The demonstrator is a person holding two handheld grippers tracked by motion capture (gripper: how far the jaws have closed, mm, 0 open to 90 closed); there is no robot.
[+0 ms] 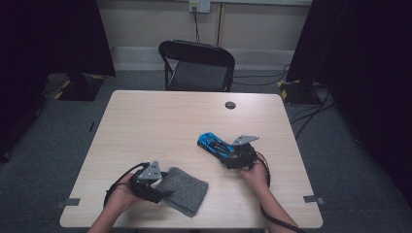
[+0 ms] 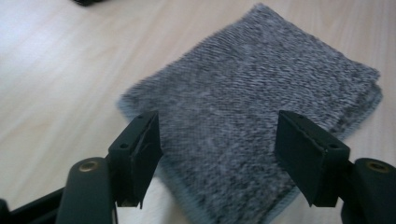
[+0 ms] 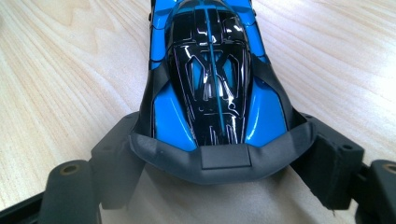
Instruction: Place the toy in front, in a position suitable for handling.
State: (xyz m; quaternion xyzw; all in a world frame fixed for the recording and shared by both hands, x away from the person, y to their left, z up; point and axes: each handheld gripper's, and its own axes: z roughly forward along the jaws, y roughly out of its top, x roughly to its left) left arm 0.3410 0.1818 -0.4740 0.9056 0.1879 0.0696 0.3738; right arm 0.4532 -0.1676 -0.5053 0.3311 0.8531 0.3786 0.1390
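Grey cloth lies between the spread left tool; right tool pinches the toy car (blue, black).

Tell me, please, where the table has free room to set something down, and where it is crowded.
The table is bare across its far half, from the left edge to the small dark disc. The middle strip between the grey cloth and the blue toy car is free too. The near edge is crowded: left gripper over the cloth, right gripper on the car.
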